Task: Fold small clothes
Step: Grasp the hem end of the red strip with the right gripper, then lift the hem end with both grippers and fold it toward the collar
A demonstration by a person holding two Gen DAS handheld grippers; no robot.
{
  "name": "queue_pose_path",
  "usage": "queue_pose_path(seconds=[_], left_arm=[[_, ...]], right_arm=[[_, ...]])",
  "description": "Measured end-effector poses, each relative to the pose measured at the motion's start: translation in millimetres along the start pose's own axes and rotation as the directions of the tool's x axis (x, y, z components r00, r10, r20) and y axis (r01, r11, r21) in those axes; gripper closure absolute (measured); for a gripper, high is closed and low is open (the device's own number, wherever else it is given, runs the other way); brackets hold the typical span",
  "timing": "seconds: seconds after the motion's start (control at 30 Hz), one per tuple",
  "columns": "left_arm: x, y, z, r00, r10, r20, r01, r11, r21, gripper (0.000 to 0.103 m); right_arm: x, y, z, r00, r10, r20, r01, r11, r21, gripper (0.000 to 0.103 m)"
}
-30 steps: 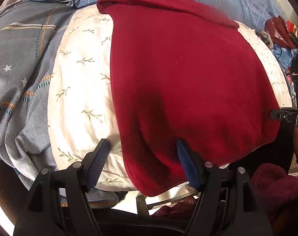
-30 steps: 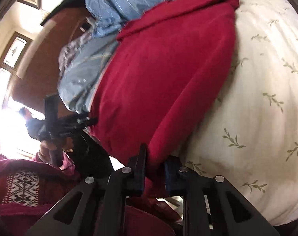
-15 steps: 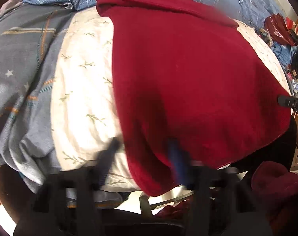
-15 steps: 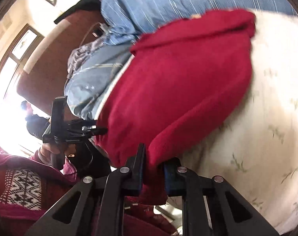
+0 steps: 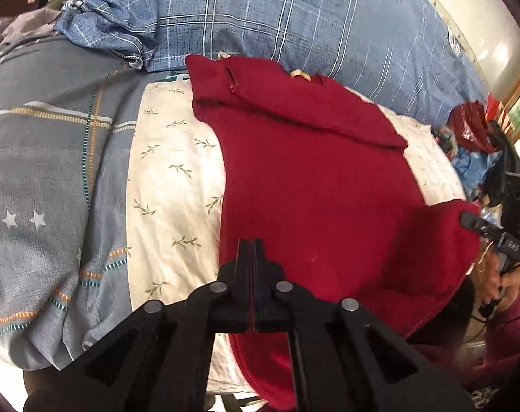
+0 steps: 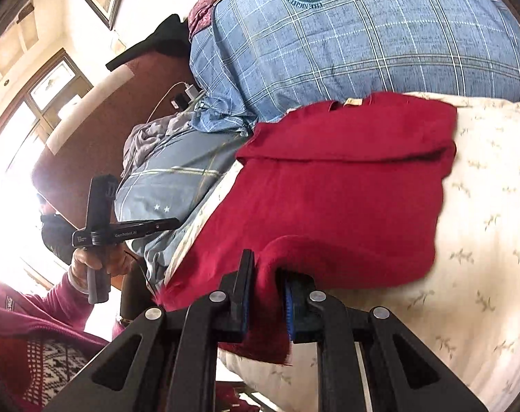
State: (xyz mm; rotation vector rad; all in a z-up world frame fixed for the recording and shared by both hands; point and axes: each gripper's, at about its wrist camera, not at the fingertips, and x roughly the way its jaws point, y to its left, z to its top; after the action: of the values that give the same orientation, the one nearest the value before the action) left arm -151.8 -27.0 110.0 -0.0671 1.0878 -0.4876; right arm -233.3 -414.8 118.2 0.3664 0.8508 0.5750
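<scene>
Dark red knitted garment (image 5: 314, 206) lies spread on a cream leaf-printed sheet (image 5: 170, 185), filling the centre of the left-wrist frame. A second ago the left gripper (image 5: 250, 250) stood open with the lower hem between its fingers; now its jaws are closed together above the hem, whether on cloth cannot be told. The right gripper (image 6: 265, 274) still clamps the hem, now lifted into a fold at lower centre. "GenRobot.AI" reads on the left gripper's body; a blue plaid quilt (image 6: 362, 41) at top bears a round crest.
</scene>
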Motion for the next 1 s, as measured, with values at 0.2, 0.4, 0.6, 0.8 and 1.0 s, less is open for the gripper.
queue_pose_path(seconds=[0.2, 0.4, 0.6, 0.8, 1.0], left_arm=[[3.7, 28.3, -26.4, 0.995, -0.056, -0.087, 0.04, 0.985, -0.17, 0.04], [24.2, 29.6, -54.4, 0.973, -0.109, -0.205, 0.06, 0.971, -0.233, 0.038], [37.4, 3.5, -62.0, 0.97, -0.103, -0.221, 0.069, 0.985, -0.156, 0.039], [14.7, -16.5, -28.6, 0.97, -0.171, -0.172, 0.165, 0.985, -0.051, 0.098], [-2.3, -12.8, 41.2, 0.975, -0.22, 0.023, 0.222, 0.972, -0.078, 0.098]], right_arm=[[2.2, -5.9, -4.7, 1.0, 0.007, -0.019, -0.007, 1.0, 0.018, 0.088], [-1.8, -14.1, -9.5, 1.0, 0.022, -0.016, -0.021, 0.998, 0.061, 0.088], [-1.4, -16.1, -8.6, 1.0, 0.026, -0.016, -0.025, 0.997, 0.069, 0.088], [1.0, -19.1, 10.5, 1.0, 0.02, -0.003, -0.02, 0.998, 0.052, 0.088], [2.8, -33.5, 62.2, 0.995, -0.004, 0.097, -0.002, 0.999, 0.054, 0.089]])
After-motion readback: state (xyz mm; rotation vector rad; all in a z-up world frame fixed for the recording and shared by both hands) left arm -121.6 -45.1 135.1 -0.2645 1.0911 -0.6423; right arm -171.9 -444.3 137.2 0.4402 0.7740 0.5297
